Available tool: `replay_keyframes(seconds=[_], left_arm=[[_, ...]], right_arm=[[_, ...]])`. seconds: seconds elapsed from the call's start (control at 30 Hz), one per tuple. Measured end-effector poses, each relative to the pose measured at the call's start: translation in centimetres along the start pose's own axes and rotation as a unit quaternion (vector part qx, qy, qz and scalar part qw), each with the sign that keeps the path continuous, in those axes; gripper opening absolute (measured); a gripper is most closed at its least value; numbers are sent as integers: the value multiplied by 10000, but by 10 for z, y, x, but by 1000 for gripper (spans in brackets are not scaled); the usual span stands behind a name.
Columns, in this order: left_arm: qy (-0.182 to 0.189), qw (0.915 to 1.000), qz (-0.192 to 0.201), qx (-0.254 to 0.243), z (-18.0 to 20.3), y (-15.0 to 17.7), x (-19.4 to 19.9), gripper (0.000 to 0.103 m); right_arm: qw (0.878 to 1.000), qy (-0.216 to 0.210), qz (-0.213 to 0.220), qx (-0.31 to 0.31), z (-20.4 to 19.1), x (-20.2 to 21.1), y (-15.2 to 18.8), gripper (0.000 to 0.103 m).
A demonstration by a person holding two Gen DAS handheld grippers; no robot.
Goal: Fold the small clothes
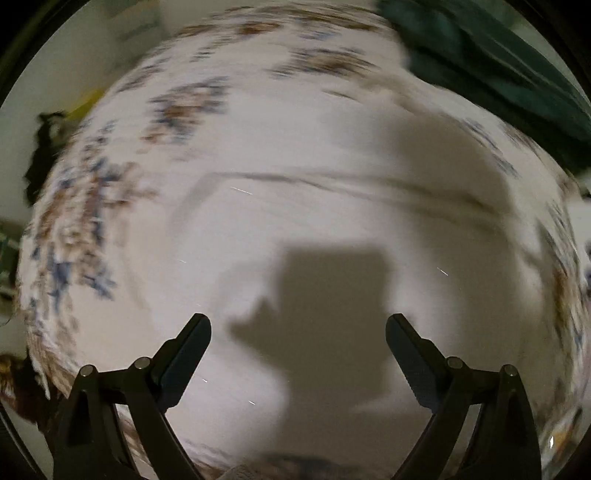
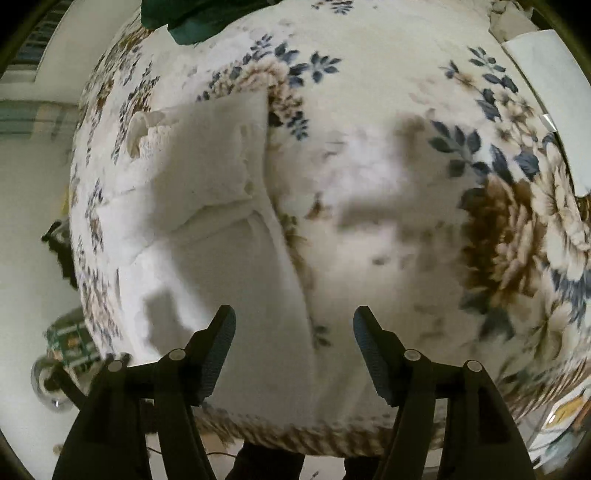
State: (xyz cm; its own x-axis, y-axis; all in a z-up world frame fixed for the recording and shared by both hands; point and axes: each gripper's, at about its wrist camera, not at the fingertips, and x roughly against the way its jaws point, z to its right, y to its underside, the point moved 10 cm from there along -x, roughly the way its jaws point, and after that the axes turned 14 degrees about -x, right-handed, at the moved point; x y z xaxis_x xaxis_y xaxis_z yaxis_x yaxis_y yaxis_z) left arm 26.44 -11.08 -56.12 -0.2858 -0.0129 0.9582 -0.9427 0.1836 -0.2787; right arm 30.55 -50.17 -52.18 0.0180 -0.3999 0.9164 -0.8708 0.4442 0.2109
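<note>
Left gripper point(image 1: 298, 330), jaws apart and empty, hovers above the white garment point(image 2: 207, 206) lying flat on the floral blanket point(image 2: 388, 147); right gripper point(image 2: 294, 325), likewise unclenched, should next pinch an edge squarely.

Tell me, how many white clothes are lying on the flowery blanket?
1 that I can see: a white garment lies on the left part of the flowery blanket, ahead of the open right gripper. A dark green cloth lies at the far edge; more may be hidden.
</note>
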Motion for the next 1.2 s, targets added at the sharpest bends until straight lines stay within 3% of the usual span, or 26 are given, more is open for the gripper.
replay_keyframes(seconds=[0.17,0.3,0.47,0.5,0.53,0.6,0.63,0.73,0.77,0.8,0.87,1.03,1.2], left_arm=[[493,9974,-488,-218,139,41,-20,97],[699,9925,-937,-355,231,68,-50,97],[474,9921,-1078,-427,275,71,-77,96],[377,9926,-1069,-444,277,70,-82,85],[243,9931,-1067,-429,277,69,-85,54],[67,9935,-1094,-296,270,66,-88,17],[153,9948,-992,-162,268,63,-85,7],[222,9971,-732,34,259,54,-68,3],[275,9974,-656,100,256,51,-60,3],[299,9975,-618,154,254,50,-54,2],[333,9978,-523,248,247,48,-39,2],[287,9979,-105,563,210,33,17,2],[158,9946,326,971,131,37,66,2]], right_arm=[[9984,-428,-359,76,28,-12,-58,68],[9944,-900,-530,151,22,-27,-115,68],[9872,-1408,-743,109,-12,-61,-180,68],[9858,-1476,-797,113,-19,-68,-187,68],[9843,-1543,-851,94,-29,-79,-198,68],[9819,-1631,-961,33,-45,-99,-211,68],[9795,-1722,-1048,9,-57,-111,-216,68],[9750,-1808,-1289,57,-83,-140,-219,68],[9741,-1802,-1363,75,-93,-149,-216,62],[9743,-1786,-1369,86,-98,-154,-215,39],[9774,-1624,-1350,94,-106,-160,-211,10],[9810,-1505,-1075,591,-144,-127,-198,9],[9808,-1339,-829,1151,-214,-78,-172,8]])
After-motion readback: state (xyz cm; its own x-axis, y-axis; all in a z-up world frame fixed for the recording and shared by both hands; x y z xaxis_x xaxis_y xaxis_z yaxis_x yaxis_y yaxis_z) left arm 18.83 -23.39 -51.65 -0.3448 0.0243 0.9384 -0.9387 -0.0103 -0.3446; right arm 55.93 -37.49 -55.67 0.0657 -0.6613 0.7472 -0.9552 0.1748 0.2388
